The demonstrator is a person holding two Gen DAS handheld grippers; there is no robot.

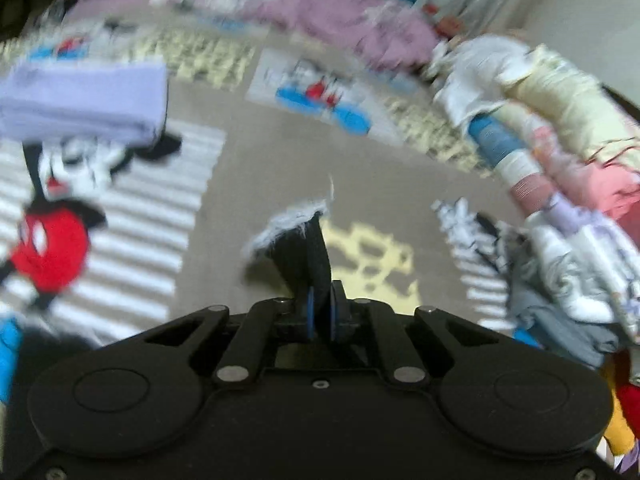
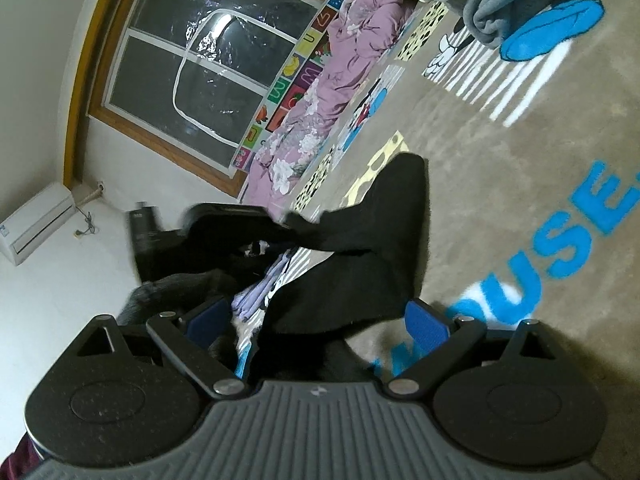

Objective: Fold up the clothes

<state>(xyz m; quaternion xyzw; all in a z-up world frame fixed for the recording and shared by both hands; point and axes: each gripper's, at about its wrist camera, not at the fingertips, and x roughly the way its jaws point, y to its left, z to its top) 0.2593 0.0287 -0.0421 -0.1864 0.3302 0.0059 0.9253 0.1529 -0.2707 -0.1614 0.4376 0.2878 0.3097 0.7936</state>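
above carpet [image 1: 256, 184], left gripper [image 1: 320, 316] pinches black garment [image 1: 300, 256].

Left tongs [image 1: 320, 312] pinched closed; right tongs [image 2: 320, 316] spread wide apart.

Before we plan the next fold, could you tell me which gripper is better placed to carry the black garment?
Left, probably. The left gripper is shut on the black garment, lifted above the blanket. The right gripper is open, the garment only hanging between its pads.
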